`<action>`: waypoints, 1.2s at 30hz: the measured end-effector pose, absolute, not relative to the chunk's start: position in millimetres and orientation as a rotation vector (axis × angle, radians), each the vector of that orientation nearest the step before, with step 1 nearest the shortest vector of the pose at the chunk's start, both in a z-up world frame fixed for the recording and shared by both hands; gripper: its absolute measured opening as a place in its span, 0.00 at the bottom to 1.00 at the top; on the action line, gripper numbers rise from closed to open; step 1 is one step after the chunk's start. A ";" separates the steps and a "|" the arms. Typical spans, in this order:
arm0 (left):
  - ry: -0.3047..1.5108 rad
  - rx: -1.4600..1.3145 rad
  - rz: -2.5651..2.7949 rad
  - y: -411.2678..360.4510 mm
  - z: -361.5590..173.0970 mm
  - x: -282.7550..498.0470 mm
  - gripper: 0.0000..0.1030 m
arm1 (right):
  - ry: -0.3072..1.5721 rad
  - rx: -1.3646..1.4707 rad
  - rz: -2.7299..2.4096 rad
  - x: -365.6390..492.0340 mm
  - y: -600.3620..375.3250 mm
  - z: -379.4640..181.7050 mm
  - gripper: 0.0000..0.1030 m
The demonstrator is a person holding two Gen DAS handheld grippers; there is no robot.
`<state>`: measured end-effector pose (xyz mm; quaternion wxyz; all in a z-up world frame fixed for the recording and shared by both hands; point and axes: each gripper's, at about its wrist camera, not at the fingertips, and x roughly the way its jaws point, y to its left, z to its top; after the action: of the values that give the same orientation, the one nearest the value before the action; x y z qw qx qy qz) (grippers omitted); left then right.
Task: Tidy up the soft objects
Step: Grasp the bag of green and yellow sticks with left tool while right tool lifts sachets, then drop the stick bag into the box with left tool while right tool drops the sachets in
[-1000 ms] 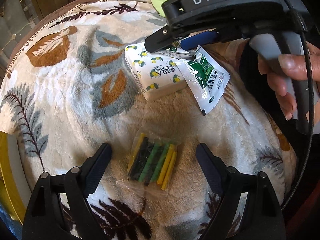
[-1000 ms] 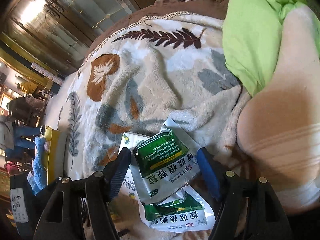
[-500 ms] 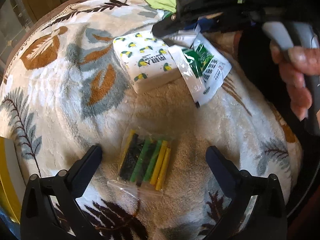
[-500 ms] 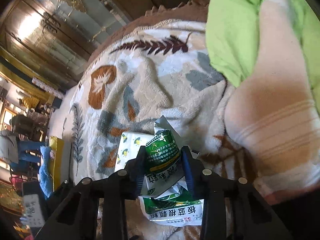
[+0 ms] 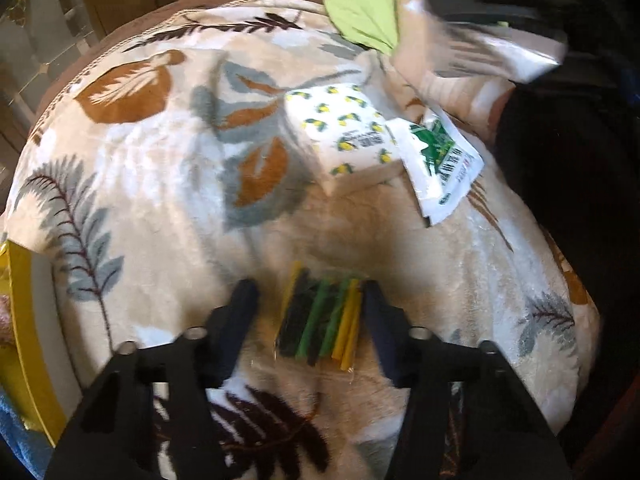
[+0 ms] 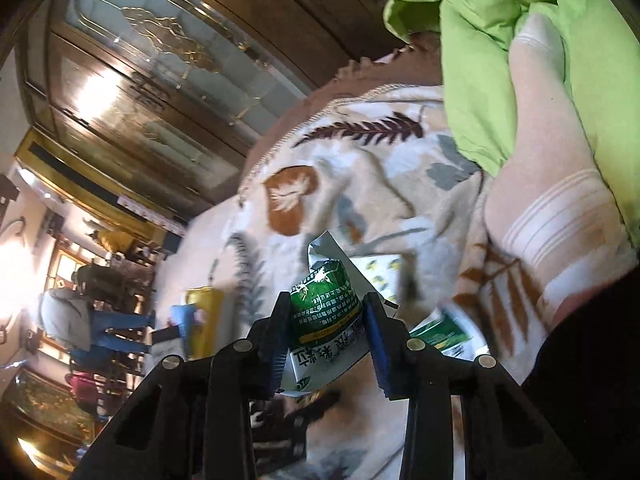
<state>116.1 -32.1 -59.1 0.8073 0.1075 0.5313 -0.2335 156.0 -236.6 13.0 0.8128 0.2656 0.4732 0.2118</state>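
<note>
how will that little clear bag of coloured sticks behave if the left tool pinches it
The clear bag of sticks looks light and probably slippery, being glossy film. The sticks seem loose, so they may shift or bunch between the left tool. The plush blanket should give underneath.

Left gripper (image 5: 306, 298) fingers straddle a clear bag of coloured sticks (image 5: 320, 320) on the leaf-print blanket (image 5: 160, 184), right finger touching the bag, left finger apart. Beyond: lemon-print tissue pack (image 5: 344, 132), green-white sachet (image 5: 440, 164) overlapping its edge. Right gripper (image 5: 492, 4) blurred at top right.
</note>
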 end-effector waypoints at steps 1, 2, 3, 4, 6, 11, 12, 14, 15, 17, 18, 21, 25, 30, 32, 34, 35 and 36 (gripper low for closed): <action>1.135 0.236 -0.503 -29.1 -59.1 116.4 0.39 | 1.003 0.572 0.459 152.8 -235.4 16.4 0.36; 1.132 0.243 -0.503 -32.4 -58.0 115.0 0.38 | 0.996 0.576 0.465 148.9 -234.6 20.2 0.36; 1.127 0.261 -0.498 -33.9 -58.0 113.3 0.37 | 0.990 0.579 0.469 146.0 -234.4 23.2 0.36; 1.120 0.281 -0.490 -35.8 -57.8 111.5 0.35 | 0.986 0.582 0.471 143.8 -234.0 25.3 0.36; 1.111 0.275 -0.482 -36.6 -55.0 109.6 0.26 | 0.975 0.599 0.479 137.9 -235.4 29.5 0.36; 1.114 0.172 -0.479 -32.0 -43.3 98.5 0.15 | 0.963 0.596 0.501 121.5 -234.4 36.9 0.36; 1.114 0.162 -0.479 -28.8 -41.8 95.9 0.15 | 0.963 0.598 0.504 118.7 -234.2 37.4 0.37; 1.105 0.159 -0.477 -25.8 -37.8 88.5 0.15 | 0.964 0.598 0.510 112.5 -232.6 37.6 0.37; 1.102 0.155 -0.478 -24.4 -35.4 85.4 0.15 | 0.966 0.598 0.514 110.3 -231.9 37.1 0.37; 1.088 0.141 -0.479 -21.2 -28.6 79.1 0.15 | 0.973 0.598 0.522 105.9 -228.6 35.5 0.37; 1.081 0.138 -0.476 -19.0 -24.3 74.9 0.15 | 0.980 0.595 0.527 103.0 -225.2 34.2 0.37; 1.060 0.120 -0.472 -13.4 -12.2 61.7 0.15 | 1.000 0.594 0.546 96.6 -215.0 30.2 0.37; 1.025 0.117 -0.469 0.0 3.6 35.7 0.15 | 1.020 0.577 0.584 88.6 -195.7 29.9 0.37; 1.009 0.109 -0.437 30.8 16.3 13.0 0.15 | 1.044 0.539 0.660 78.6 -157.7 34.8 0.38; 1.004 0.096 -0.409 49.8 20.2 4.7 0.15 | 1.056 0.528 0.692 74.0 -141.5 36.2 0.39; 1.007 0.080 -0.377 70.1 21.9 -3.6 0.15 | 1.073 0.511 0.734 71.1 -120.8 36.5 0.39; 1.009 0.074 -0.358 79.9 22.3 -7.5 0.15 | 1.082 0.492 0.757 68.4 -107.1 37.3 0.39; 1.013 0.070 -0.339 89.1 21.6 -11.0 0.15 | 1.088 0.475 0.776 66.1 -96.5 38.3 0.39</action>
<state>-11.0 89.1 21.6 0.8601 0.0335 0.4828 -0.1614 66.1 -96.5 38.3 0.7589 0.2183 0.4995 0.3564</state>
